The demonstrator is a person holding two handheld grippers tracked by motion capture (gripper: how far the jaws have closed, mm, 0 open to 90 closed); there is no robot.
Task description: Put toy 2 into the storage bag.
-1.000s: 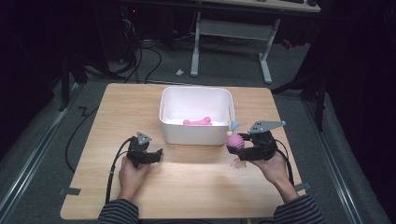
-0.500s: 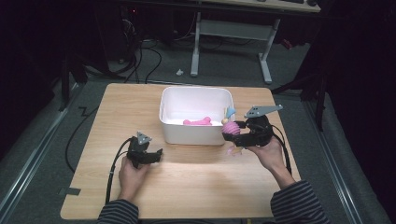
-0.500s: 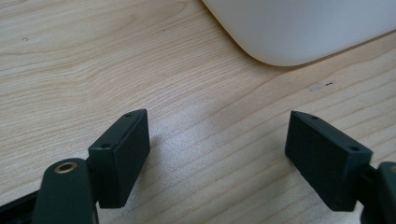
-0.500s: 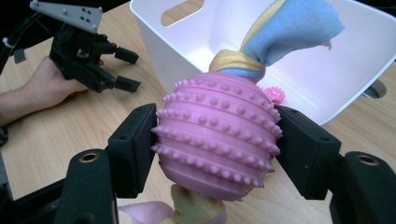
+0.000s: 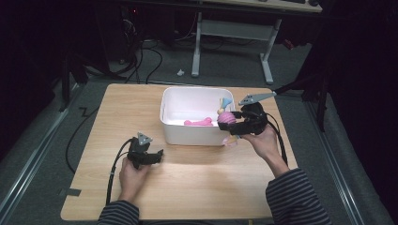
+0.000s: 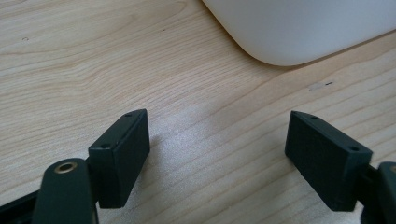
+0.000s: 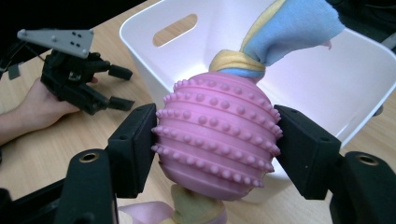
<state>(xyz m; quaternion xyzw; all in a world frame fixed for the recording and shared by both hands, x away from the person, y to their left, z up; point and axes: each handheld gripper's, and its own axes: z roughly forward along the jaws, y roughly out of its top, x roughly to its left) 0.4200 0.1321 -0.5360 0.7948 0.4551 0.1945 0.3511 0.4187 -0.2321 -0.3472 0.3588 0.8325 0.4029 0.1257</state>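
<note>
The right gripper (image 7: pixel 215 149) clamps the pink knobbly toy (image 7: pixel 217 140) upright, blue cloth tail up, beside the white tub (image 5: pixel 192 133); the left gripper (image 6: pixel 219 158) gapes empty.

Left tongs (image 5: pixel 157 154) low near the surface's front-left part, jaws wide apart, hand behind. Right tongs (image 5: pixel 233 124) raised toward the right edge, jaws clamped, forearm angled in.

Bright light fell on the light wooden table (image 5: pixel 197 187), and the room around it stayed very dark. The white plastic tub (image 5: pixel 187 133) glowed. Both close views looked sharp.
</note>
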